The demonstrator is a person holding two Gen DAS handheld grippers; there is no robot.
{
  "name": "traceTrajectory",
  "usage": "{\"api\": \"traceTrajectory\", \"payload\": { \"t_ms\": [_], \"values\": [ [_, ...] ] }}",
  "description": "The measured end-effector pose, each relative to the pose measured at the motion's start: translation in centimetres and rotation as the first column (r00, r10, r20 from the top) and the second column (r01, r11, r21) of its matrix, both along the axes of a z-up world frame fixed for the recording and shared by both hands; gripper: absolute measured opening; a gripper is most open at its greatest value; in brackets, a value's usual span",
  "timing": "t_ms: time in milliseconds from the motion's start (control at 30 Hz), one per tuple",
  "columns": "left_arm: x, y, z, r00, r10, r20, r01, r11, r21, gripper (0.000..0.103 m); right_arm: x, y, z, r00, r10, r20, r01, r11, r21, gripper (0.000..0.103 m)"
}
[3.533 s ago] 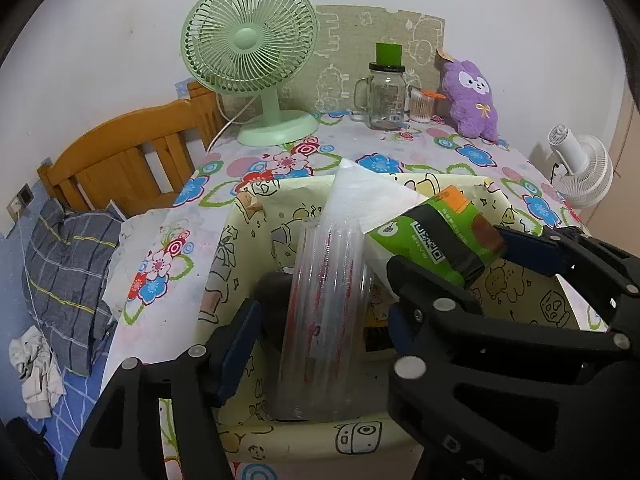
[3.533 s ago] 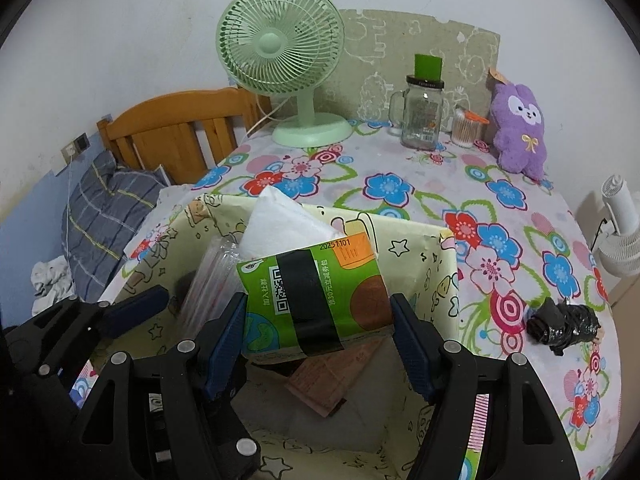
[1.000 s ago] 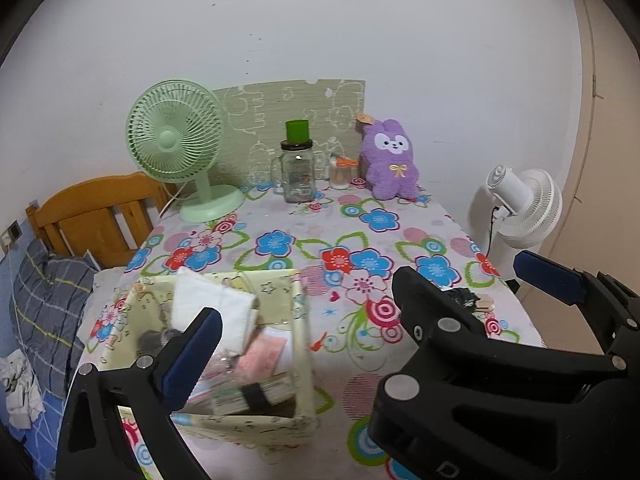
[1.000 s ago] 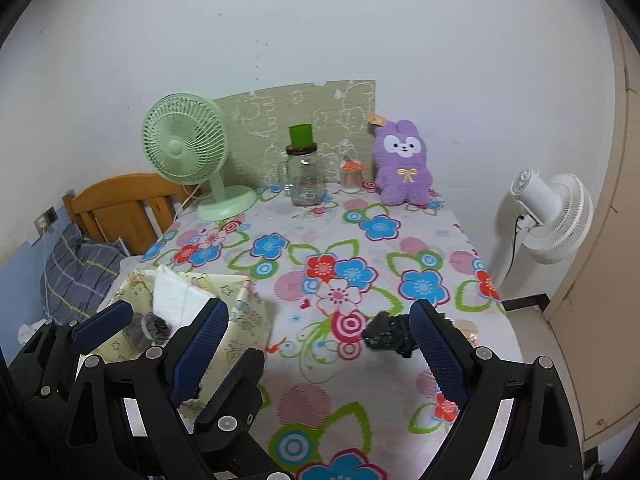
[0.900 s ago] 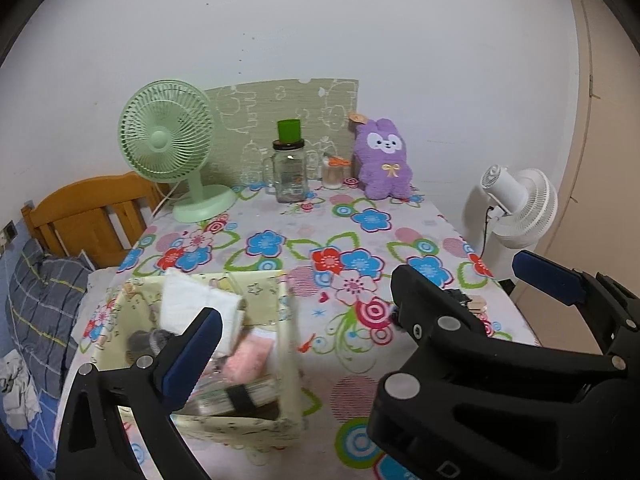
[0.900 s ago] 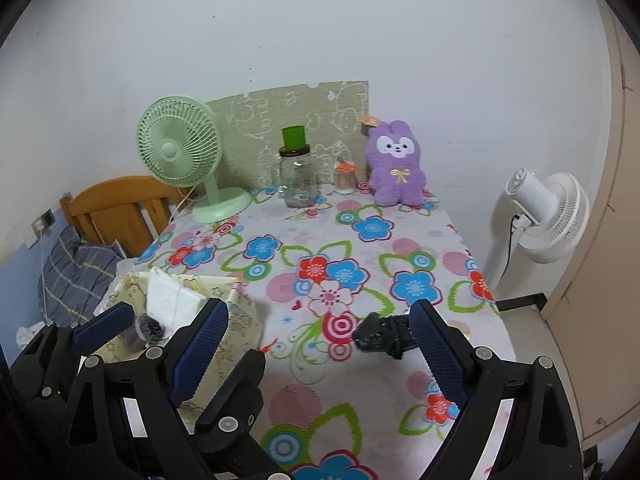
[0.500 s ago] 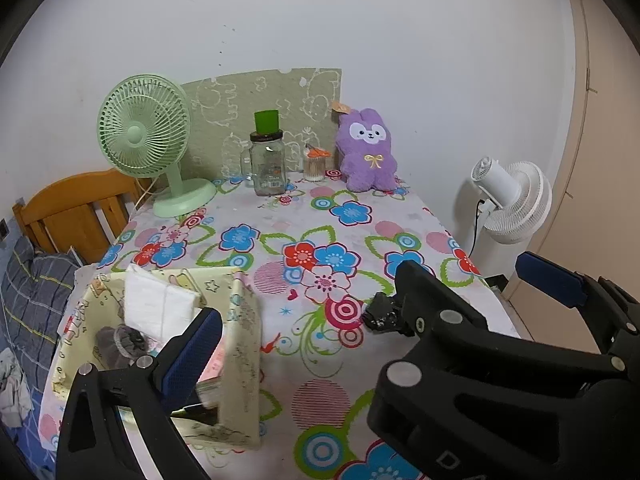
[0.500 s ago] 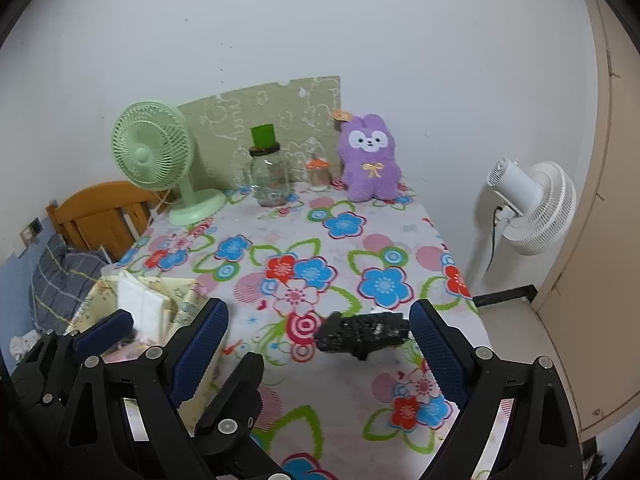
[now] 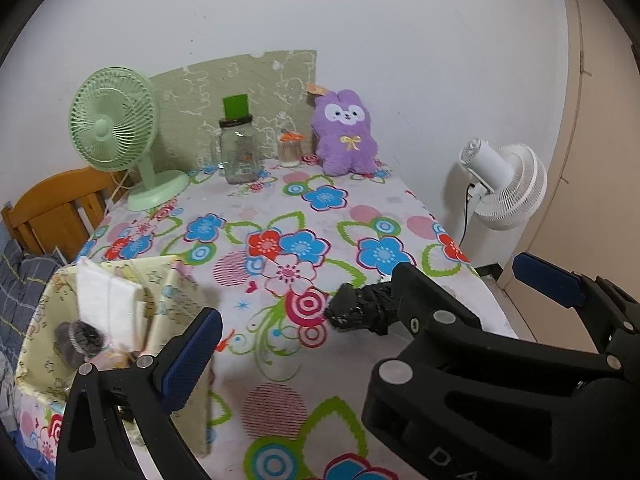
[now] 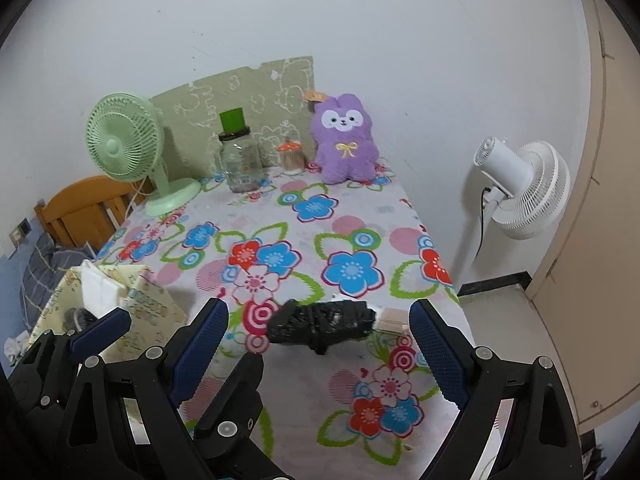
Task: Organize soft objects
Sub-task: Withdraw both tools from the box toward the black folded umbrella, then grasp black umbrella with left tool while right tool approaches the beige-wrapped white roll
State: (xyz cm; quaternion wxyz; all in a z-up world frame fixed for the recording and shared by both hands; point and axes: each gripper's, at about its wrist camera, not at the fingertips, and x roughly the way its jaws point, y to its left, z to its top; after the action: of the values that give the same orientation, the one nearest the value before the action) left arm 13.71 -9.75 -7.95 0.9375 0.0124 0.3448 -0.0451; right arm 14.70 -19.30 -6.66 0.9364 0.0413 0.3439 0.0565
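Pale yellow printed fabric storage bin (image 9: 182,300) at table's left edge, loaded with a white folded cloth (image 9: 106,304) and other soft items. Left gripper (image 9: 360,304) empty, jaws wide apart, beside the bin. Centre-right: crumpled black plastic-like bundle (image 10: 322,324) lying on the flower-patterned tablecloth (image 10: 280,232), near the right edge. Right gripper (image 10: 320,334) empty, jaws apart, framing the bundle without contact. Recommended: descend squarely over the bundle's middle, close gently, lift clear before carrying left to the bin; risk of nudging it off the edge.
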Motion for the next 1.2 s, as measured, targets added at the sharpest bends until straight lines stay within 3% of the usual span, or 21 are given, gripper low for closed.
{"api": "traceTrajectory", "payload": {
  "t_ms": [567,1200],
  "values": [
    [3.4,-4.2,-3.4,0.996,-0.089,-0.03,0.089,0.996,0.016,0.097,2.8,-3.8,-4.0,0.998,-0.049,-0.05,0.049,0.999,0.001,0.094],
    [7.4,-6.4,-6.7,0.992,-0.109,-0.059,0.109,0.994,-0.008,0.095,6.5,-6.5,-7.7,0.99,-0.099,-0.101,0.099,0.995,-0.005,0.094]
  ]
}}
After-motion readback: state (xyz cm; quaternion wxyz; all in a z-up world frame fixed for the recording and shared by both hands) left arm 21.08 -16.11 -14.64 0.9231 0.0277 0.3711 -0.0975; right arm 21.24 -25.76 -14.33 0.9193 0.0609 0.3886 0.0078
